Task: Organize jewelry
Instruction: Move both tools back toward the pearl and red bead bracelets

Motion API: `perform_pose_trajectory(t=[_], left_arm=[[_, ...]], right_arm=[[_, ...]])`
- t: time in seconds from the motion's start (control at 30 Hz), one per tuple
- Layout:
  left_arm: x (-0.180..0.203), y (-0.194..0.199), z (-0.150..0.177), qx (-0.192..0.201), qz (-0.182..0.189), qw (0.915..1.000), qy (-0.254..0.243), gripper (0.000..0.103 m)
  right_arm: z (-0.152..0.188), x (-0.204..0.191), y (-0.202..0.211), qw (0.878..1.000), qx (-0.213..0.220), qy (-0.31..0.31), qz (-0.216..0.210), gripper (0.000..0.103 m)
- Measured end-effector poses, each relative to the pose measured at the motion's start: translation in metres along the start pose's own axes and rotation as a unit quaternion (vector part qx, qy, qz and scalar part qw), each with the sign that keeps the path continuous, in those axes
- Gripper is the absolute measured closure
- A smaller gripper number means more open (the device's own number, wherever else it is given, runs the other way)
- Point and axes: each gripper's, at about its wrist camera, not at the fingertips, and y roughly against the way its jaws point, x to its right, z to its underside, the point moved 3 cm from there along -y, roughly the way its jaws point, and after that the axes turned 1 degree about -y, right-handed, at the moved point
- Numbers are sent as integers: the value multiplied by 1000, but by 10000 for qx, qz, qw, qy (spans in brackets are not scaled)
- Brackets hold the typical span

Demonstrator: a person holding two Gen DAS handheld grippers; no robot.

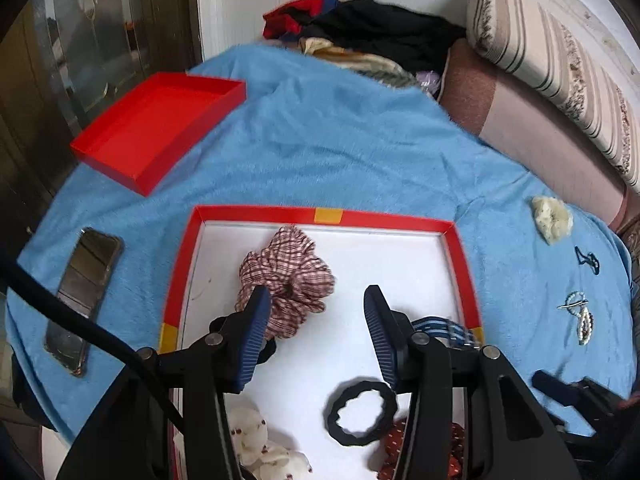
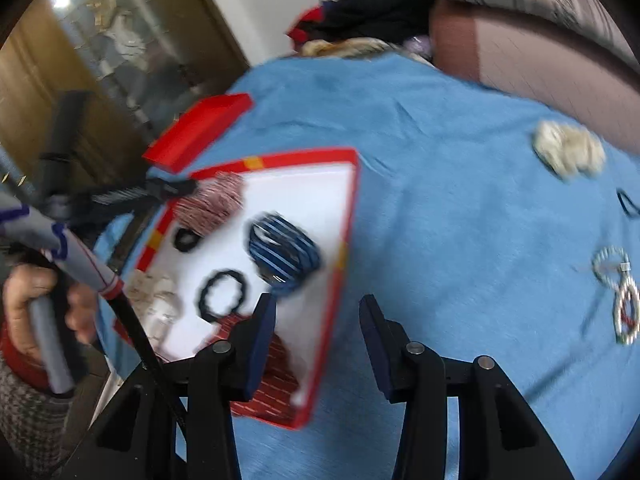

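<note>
A red-rimmed white box [image 1: 384,222] lies on the blue blanket [image 1: 340,140]. It holds a plaid scrunchie [image 1: 286,276], a black wavy hair ring [image 1: 362,412], a blue striped scrunchie [image 1: 448,330], a cream scrunchie [image 1: 252,440] and a red dotted one [image 1: 394,444]. My left gripper [image 1: 316,304] is open and empty above the box, beside the plaid scrunchie. My right gripper [image 2: 318,308] is open and empty at the box's right rim [image 2: 344,248]. On the blanket to the right lie a cream scrunchie [image 2: 568,152], pearl hair clips [image 2: 618,296] and a dark clip [image 2: 628,204].
The red box lid [image 1: 156,132] sits at the blanket's far left. A phone [image 1: 84,300] lies left of the box. Clothes [image 1: 372,36] are piled at the back, with a striped pillow [image 1: 560,60] and pink bedding at right. A cabinet stands at left.
</note>
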Motion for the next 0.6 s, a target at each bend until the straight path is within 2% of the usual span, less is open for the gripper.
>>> perform_pose_trajectory(t=[0.1, 0.13, 0.2, 0.23, 0.27, 0.4, 0.6], left_arm=[[10, 19, 5, 210, -23, 9997, -75, 56], [13, 25, 8, 271, -30, 9996, -110, 55], [19, 36, 15, 351, -10, 9993, -145, 55], [21, 39, 18, 362, 13, 9992, -138, 55], [24, 42, 22, 364, 53, 9993, -116, 55], [31, 51, 34, 341, 245, 9991, -7, 55], [47, 67, 48, 402, 341, 9986, -62, 55]], right_arm=[[8, -2, -13, 9998, -175, 32, -47, 58], [10, -3, -19, 9997, -246, 34, -72, 63], [14, -5, -28, 9993, -374, 20, -87, 77], [16, -4, -33, 9989, -453, -16, -116, 92], [20, -2, -34, 9986, -494, -74, -173, 95], [27, -2, -28, 9983, -500, -161, -238, 96], [50, -4, -14, 9973, -557, -229, -410, 95]])
